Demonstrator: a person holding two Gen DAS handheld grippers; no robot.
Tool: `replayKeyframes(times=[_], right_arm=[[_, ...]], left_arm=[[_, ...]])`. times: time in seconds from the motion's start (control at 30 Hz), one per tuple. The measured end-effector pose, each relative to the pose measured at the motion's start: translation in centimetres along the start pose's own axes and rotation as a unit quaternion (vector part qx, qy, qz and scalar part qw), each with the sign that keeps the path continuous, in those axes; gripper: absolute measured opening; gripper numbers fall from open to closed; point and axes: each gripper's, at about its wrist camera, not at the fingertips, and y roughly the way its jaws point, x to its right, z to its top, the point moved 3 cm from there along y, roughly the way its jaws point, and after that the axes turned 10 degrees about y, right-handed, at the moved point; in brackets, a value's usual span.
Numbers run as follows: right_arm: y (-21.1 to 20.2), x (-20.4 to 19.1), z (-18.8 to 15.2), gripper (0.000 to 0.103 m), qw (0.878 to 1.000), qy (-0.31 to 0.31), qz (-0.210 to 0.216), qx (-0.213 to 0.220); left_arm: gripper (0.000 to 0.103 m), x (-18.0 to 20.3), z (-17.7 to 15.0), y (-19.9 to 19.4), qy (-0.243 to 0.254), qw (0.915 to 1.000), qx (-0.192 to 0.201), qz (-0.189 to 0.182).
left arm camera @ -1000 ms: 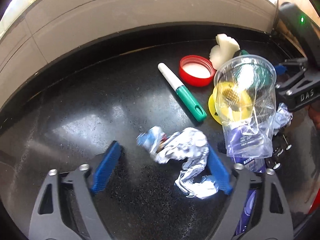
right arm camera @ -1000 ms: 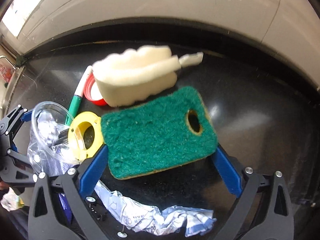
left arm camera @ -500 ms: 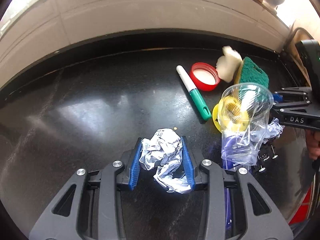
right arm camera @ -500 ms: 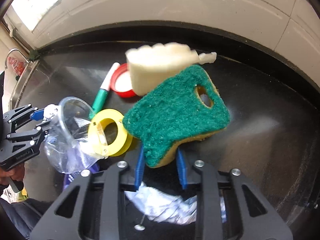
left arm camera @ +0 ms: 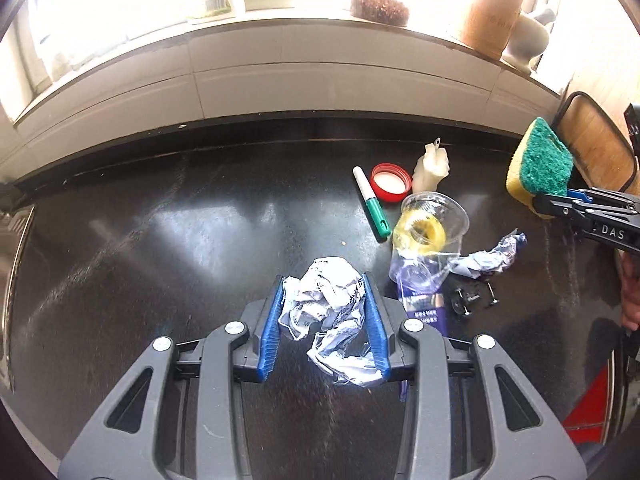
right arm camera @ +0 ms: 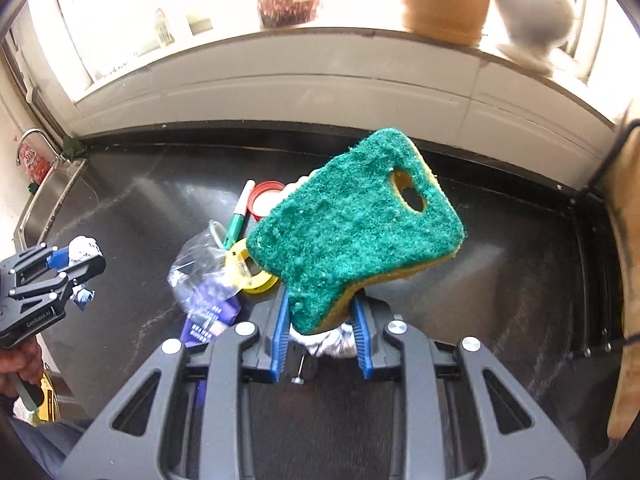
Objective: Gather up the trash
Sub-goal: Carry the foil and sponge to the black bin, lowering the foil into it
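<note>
My left gripper is shut on a crumpled silver foil wrapper, held above the black counter. My right gripper is shut on one corner of a green and yellow sponge, which stands tilted up off the counter. From the left wrist view the sponge hangs at the far right in the right gripper. Through the right wrist camera the left gripper shows at the left edge with the foil.
On the counter lie a clear plastic cup over a yellow tape ring, a green marker, a red lid, a white foam piece, another crumpled wrapper, a purple packet and small screws. A sink lies left.
Both grippers closed, the left on the foil wrapper and the right on the sponge, then rose from the counter. The sponge tipped from flat to upright.
</note>
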Motion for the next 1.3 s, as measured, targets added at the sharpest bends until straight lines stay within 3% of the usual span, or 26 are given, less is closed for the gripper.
replayKeyframes(times=[0.47,0.8,0.93,1.07,1.2,1.3], right_arm=[[-5.6,-1.1,-3.1,0.029,0.999,0.031,-0.006,0.021],[-6.1,-5.1,-3.2,0.029,1.000,0.008,-0.002,0.026],[-5.4,-10.3,-2.3,0.029,0.999,-0.035,0.032,0.022],[-4.1,-18.5,-1.9,0.029,0.990,-0.111,0.080,0.006],[-2.9,-28.1,-3.1,0.029,0.970,-0.195,0.143,-0.016],[-2.5,-35.4,-5.4,0.029,0.946,-0.263,0.189,-0.036]], left_arm=[[0.037,1.6,-2.4,-3.6,0.010,0.9999,0.008,-0.005],[0.037,-1.3,-3.4,-6.2,-0.006,0.9995,0.028,0.011],[0.037,-4.9,-5.7,-8.1,-0.046,0.9976,0.032,0.040],[0.037,-9.4,-9.1,-10.7,-0.099,0.9913,0.029,0.083],[0.037,-14.8,-14.5,-14.3,-0.172,0.9748,0.020,0.141],[0.037,-18.2,-19.2,-17.1,-0.227,0.9563,0.010,0.184]])
